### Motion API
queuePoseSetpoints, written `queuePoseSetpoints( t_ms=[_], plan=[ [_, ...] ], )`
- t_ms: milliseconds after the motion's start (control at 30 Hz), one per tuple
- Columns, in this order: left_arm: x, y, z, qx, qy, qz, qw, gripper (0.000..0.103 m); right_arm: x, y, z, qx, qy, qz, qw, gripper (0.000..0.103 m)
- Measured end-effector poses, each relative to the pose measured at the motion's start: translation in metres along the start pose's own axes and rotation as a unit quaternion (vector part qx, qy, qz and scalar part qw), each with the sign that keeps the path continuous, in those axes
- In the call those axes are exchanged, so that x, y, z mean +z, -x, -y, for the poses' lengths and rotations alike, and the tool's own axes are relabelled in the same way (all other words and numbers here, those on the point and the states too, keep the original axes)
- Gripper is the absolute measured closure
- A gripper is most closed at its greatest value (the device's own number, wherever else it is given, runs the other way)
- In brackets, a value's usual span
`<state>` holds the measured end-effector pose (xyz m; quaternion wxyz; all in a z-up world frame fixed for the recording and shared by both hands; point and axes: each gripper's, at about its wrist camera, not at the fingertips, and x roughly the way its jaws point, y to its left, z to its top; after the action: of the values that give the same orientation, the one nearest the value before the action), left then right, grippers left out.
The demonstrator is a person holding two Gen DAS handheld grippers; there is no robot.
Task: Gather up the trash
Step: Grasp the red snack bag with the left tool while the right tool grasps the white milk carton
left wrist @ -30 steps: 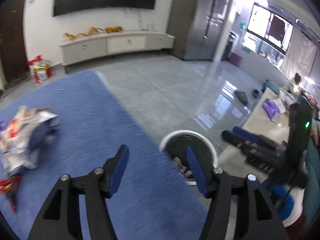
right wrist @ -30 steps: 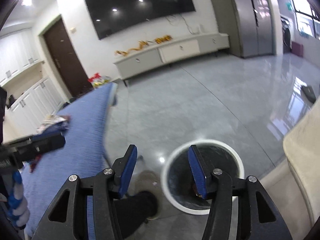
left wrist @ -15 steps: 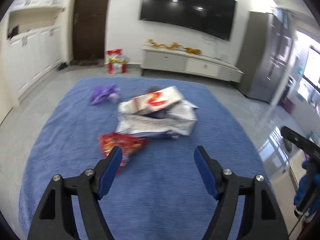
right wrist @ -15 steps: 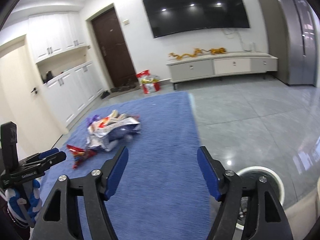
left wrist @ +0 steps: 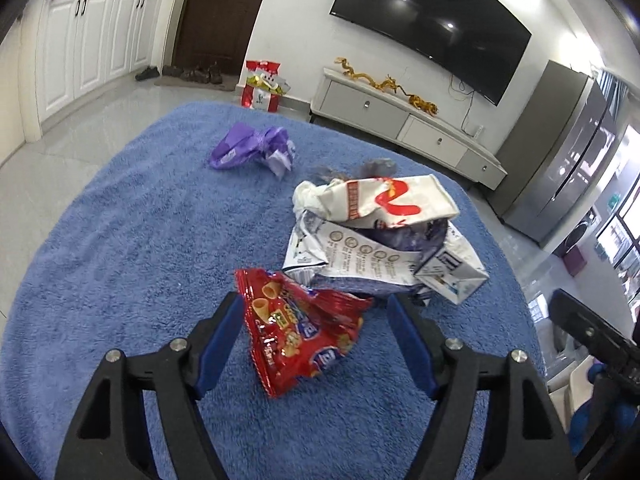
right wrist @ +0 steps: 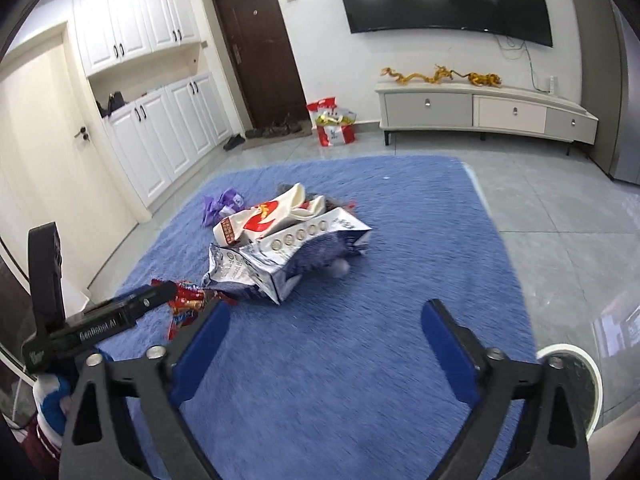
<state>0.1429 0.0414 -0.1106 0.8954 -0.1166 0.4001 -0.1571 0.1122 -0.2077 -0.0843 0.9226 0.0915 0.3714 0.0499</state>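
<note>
A red snack bag [left wrist: 298, 330] lies on the blue rug [left wrist: 120, 264]; my left gripper [left wrist: 318, 330] is open with its fingers on either side of the bag. Behind it lie a crumpled white and blue bag [left wrist: 384, 260], a white bag with a red mark [left wrist: 380, 200] and a purple wrapper [left wrist: 252, 148]. My right gripper [right wrist: 324, 344] is open and empty above the rug, short of the pile [right wrist: 288, 248]. The white-rimmed trash bin [right wrist: 576, 384] stands on the floor at the right gripper's lower right.
A low TV cabinet [right wrist: 484, 114] and a red and white bag [right wrist: 334, 126] stand by the far wall. White cupboards [right wrist: 160, 120] line the left wall. Grey tile floor [right wrist: 560, 220] lies right of the rug. The left gripper's body [right wrist: 100, 320] shows at the right wrist view's left.
Both grippers swung from the bin toward the trash pile. My left gripper has come down around the red snack bag. My right gripper has opened wider.
</note>
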Motion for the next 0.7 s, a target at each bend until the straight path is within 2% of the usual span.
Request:
queuePoseSetpoints(
  t_ms=[100,233,500,533,600,667,700],
  plan=[
    [0.002,-0.006,-0.014,-0.011,0.018,-0.002,0.9998,0.031,0.008,-0.02,-0.015,-0.006,-0.005,-0.011,1.0,0.006],
    [0.007,-0.009,-0.024,-0.019,0.03,-0.004,0.9994,0.038,0.019,-0.048,-0.034,-0.008,-0.024,-0.023,0.999,0.005],
    [-0.001,-0.016,-0.025,-0.043,0.029,-0.028,0.9983,0.049,0.024,-0.089,-0.05,-0.068,-0.051,-0.038,0.996,0.005],
    [-0.003,-0.016,-0.025,-0.045,0.027,-0.03,0.9982,0.052,0.024,-0.092,-0.049,-0.07,-0.055,-0.042,0.995,0.007],
    [-0.007,-0.015,-0.024,-0.053,0.026,-0.036,0.9976,0.059,0.019,-0.094,-0.045,-0.074,-0.065,-0.044,0.994,0.017],
    [-0.011,-0.015,-0.024,-0.061,0.027,-0.04,0.997,0.064,0.015,-0.094,-0.041,-0.072,-0.073,-0.046,0.994,0.037],
    [-0.012,-0.015,-0.024,-0.062,0.027,-0.04,0.9969,0.067,0.013,-0.093,-0.039,-0.069,-0.077,-0.046,0.994,0.041]
  ],
)
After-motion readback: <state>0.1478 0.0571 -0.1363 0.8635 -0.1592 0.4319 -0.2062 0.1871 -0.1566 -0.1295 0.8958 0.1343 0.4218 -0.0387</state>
